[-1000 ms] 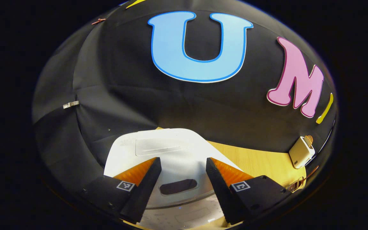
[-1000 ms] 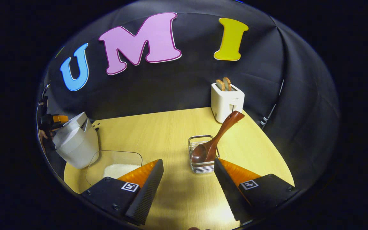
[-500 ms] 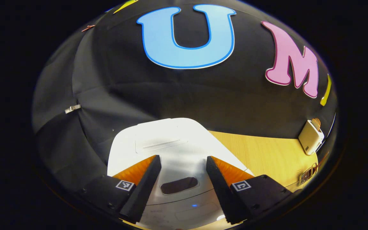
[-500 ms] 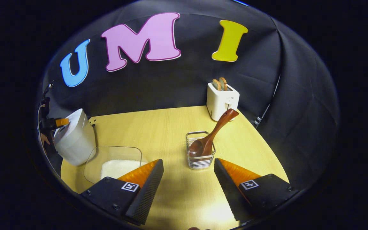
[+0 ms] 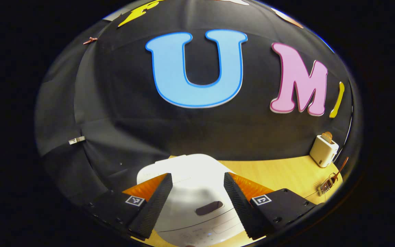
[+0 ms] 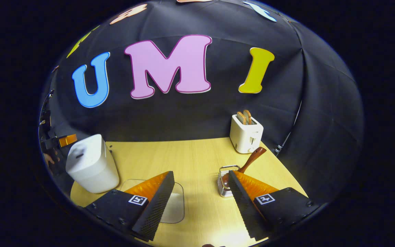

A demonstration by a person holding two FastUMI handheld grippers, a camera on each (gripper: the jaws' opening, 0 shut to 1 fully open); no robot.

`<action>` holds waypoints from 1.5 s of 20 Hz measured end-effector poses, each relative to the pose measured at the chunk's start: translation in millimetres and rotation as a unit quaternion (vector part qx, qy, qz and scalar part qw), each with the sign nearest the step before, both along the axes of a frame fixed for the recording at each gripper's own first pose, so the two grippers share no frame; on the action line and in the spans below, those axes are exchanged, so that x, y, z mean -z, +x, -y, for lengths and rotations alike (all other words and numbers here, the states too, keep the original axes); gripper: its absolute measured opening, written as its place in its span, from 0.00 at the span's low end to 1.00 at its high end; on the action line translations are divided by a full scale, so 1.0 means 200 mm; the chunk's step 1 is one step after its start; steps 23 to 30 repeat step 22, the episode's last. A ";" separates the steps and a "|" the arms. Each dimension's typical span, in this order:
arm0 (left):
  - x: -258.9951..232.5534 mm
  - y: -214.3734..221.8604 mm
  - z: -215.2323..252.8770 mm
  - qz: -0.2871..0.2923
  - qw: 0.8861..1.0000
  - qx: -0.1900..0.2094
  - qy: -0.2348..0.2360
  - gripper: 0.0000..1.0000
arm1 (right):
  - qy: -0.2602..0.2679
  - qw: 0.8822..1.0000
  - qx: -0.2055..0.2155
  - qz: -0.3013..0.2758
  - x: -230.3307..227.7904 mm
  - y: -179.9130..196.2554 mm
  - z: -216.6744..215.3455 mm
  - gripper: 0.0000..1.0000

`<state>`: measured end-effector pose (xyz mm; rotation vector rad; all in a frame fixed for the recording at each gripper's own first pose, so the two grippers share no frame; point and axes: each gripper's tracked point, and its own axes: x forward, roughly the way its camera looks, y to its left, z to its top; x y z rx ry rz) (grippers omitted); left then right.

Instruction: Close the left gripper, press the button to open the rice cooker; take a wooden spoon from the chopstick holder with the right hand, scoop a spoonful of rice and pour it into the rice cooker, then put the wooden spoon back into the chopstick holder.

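White rice cooker (image 6: 91, 164) sits lid-down at the table's (image 6: 190, 154) left edge and the wooden spoon (image 6: 250, 160) leans in the chopstick holder (image 6: 224, 181), so I keep the left gripper (image 5: 197, 202) and the right gripper (image 6: 201, 206) released and empty.

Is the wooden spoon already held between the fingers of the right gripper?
No, the wooden spoon stands in the chopstick holder, and the right gripper is open.

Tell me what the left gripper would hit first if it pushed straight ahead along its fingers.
Most likely the rice cooker: the left gripper is open, with the white closed lid lying between and just past its fingers. How near is unclear.
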<state>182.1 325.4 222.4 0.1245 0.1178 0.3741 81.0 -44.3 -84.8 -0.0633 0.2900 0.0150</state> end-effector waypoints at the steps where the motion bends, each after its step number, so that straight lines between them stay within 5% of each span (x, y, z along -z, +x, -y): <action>1: -0.08 -0.04 0.03 0.015 1.000 0.013 0.006 0.98 | 0.002 1.000 -0.001 0.010 -0.05 -0.02 -0.04 0.98; 7: -0.41 -0.37 0.31 0.090 0.992 0.091 0.016 0.97 | 0.011 0.997 -0.005 0.074 -0.28 -0.14 -0.25 0.98; 13: -0.29 -0.69 0.50 0.092 0.988 0.118 -0.028 0.98 | 0.026 0.992 0.002 0.127 -0.37 -0.38 -0.37 0.97; 22: 0.28 -0.94 0.41 -0.009 0.995 0.075 -0.067 0.95 | 0.017 1.000 -0.001 0.005 0.12 -0.70 -0.44 0.98; 30: 0.28 -0.94 0.41 -0.009 0.995 0.075 -0.067 0.95 | 0.017 1.000 -0.001 0.005 0.12 -0.70 -0.44 0.98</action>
